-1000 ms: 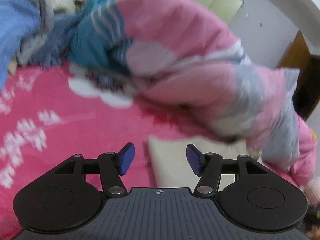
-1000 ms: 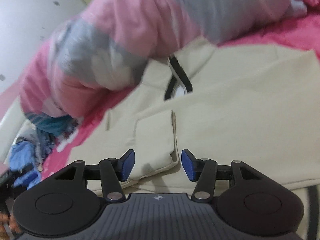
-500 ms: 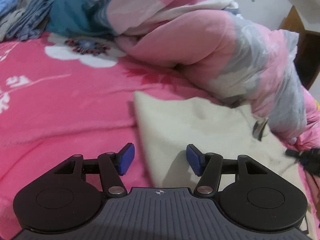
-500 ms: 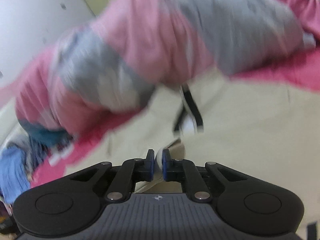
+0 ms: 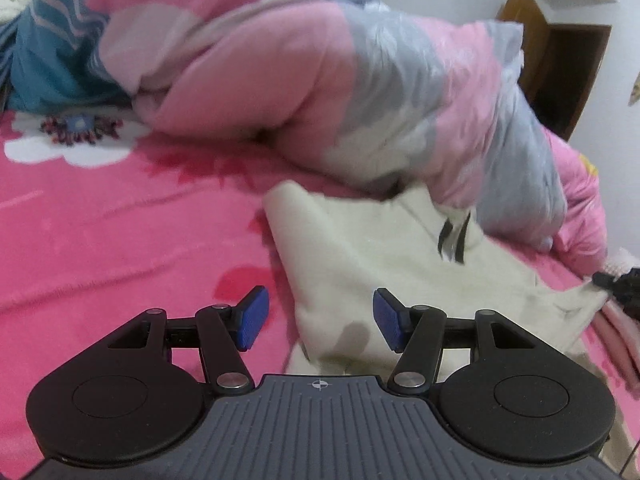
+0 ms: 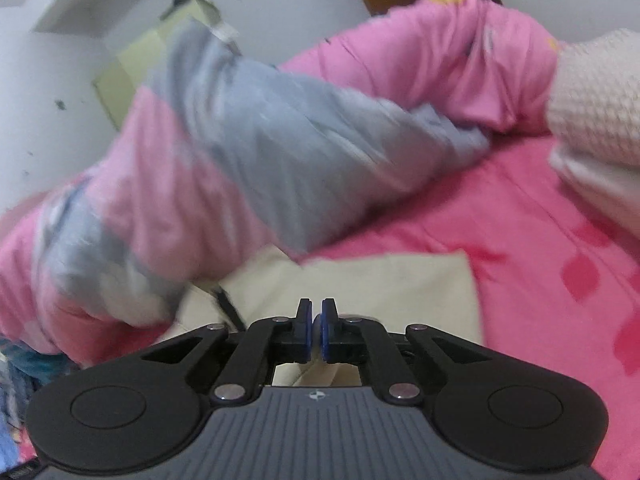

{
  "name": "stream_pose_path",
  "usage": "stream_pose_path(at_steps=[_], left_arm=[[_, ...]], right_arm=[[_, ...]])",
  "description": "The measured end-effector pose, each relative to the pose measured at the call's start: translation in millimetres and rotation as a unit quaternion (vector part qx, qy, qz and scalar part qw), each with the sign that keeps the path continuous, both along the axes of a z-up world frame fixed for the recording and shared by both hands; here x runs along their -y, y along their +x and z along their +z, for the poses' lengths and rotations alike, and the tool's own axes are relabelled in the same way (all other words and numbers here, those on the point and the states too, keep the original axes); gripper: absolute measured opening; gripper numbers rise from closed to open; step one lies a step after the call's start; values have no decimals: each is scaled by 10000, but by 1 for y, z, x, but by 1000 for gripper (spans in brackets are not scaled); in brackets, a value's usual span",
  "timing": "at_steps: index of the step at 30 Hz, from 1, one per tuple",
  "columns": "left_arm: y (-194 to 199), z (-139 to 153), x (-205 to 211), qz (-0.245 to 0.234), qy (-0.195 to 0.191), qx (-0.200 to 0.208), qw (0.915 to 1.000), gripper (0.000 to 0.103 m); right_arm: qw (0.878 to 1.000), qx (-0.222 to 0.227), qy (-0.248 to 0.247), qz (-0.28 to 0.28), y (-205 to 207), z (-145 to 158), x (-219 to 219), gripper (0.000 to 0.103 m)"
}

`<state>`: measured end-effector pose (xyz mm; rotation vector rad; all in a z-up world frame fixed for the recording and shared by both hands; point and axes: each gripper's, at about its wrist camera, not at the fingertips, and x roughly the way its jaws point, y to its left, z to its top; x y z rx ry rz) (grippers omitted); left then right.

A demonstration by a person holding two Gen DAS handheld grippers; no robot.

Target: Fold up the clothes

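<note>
A cream garment (image 5: 372,248) with a dark-edged zip lies on the pink bed cover (image 5: 120,220). My left gripper (image 5: 320,320) is open, its blue pads astride the garment's near left edge. In the right wrist view the same cream garment (image 6: 384,284) lies below my right gripper (image 6: 317,330), which is shut on a fold of it; cream cloth shows between and under the pads. The right gripper's black tip (image 5: 616,282) appears at the far right of the left wrist view, holding up a corner of the garment.
A bulky pink and grey quilt (image 5: 360,92) is heaped just behind the garment. Teal and blue clothes (image 5: 52,52) are piled at the back left. A person's knitted sleeve (image 6: 596,100) is at the right. A wooden door (image 5: 560,64) stands beyond the bed.
My right gripper closed on the cream garment and lifted its fold. The left gripper moved down and forward to the garment's left edge and stayed open.
</note>
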<state>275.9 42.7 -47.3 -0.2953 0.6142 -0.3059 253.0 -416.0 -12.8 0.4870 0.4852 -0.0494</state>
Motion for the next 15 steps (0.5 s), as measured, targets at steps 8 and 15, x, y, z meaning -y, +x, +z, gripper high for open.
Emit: stream_pose_path(at_steps=[8,15], left_arm=[[-4,-8,9,-161,176,-120,9996,58],[-5,-15,13,-235,271,-190,9992,58]], right_arm=[[9995,-296,-25,-120,-17,-25,14,4],[9878,-1029,1167,68,-31,-65,50,15]])
